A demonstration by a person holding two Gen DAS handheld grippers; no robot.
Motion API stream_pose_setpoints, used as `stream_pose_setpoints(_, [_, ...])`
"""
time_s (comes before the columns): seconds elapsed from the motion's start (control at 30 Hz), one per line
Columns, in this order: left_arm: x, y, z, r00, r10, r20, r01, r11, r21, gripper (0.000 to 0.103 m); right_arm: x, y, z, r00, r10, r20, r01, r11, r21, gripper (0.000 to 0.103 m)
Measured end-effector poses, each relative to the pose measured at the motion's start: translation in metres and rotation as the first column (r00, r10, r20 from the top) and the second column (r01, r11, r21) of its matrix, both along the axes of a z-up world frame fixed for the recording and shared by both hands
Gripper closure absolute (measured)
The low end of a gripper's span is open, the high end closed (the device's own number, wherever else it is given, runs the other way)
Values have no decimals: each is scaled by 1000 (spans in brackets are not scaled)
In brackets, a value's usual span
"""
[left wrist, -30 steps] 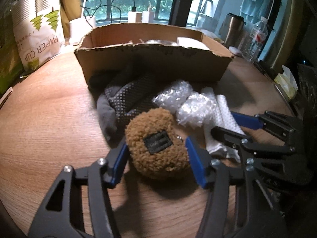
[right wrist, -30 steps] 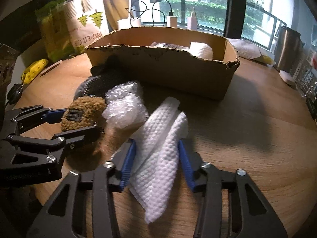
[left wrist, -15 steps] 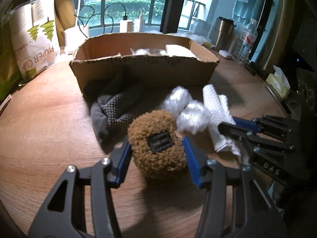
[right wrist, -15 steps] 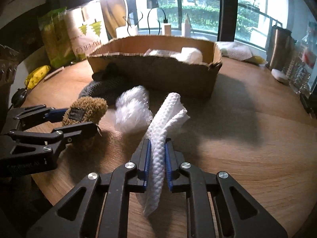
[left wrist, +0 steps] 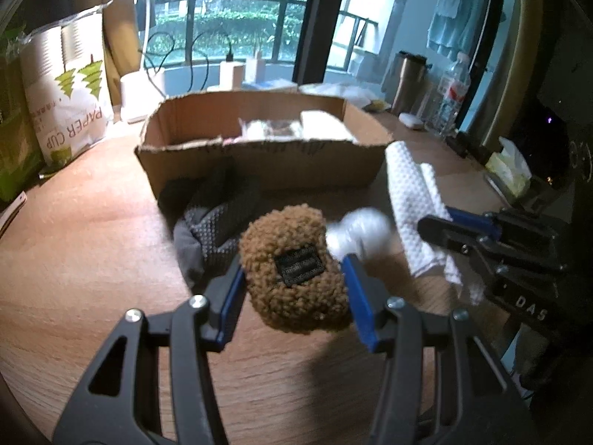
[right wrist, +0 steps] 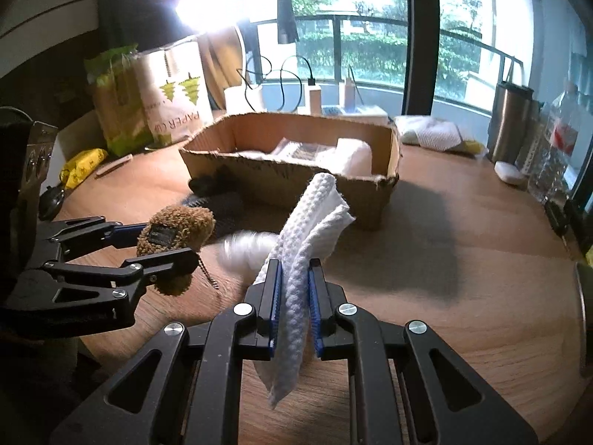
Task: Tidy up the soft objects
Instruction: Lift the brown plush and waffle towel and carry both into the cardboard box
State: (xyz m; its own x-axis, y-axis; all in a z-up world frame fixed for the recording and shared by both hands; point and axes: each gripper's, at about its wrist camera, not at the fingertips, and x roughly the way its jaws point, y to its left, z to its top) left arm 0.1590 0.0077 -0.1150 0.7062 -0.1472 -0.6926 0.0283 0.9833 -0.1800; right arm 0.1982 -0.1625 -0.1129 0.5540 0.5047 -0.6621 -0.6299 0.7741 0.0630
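1. Left wrist view: the left gripper [left wrist: 292,285] has its blue pads pressed into both sides of the brown plush [left wrist: 292,270], so it looks clamped on it, low over the table [left wrist: 81,244]. At 12 o'clock from the plush sits the box [left wrist: 259,163], with a few pale items already inside. At 10 o'clock lies a grey glove [left wrist: 211,230], and at 2 o'clock a blurred white wad [left wrist: 357,230]; both are outside the box.

2. Right wrist view: the right gripper [right wrist: 294,296] is closed tight on a folded white cloth [right wrist: 307,244], which stands up between the jaws, seemingly clear of the table. The box [right wrist: 281,181] is at 12 o'clock, well apart. The left gripper [right wrist: 163,246] with the plush [right wrist: 174,231] is at 9 o'clock.

3. My judgement: partly done. Some things are boxed, two are gripped but not yet delivered, and the glove and wad are still to fetch.
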Motion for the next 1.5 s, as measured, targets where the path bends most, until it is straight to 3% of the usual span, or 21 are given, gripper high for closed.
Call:
stream_pose_setpoints(0.67, [13, -21, 27, 997, -39, 60, 39, 999, 11, 51, 0, -19, 34, 998, -12, 66, 9, 999, 45, 88])
stream_pose_setpoints(1.5, [41, -1, 55, 992, -7, 129, 6, 1000, 5, 51, 40, -9, 48, 996, 8, 88, -14, 998, 67, 88])
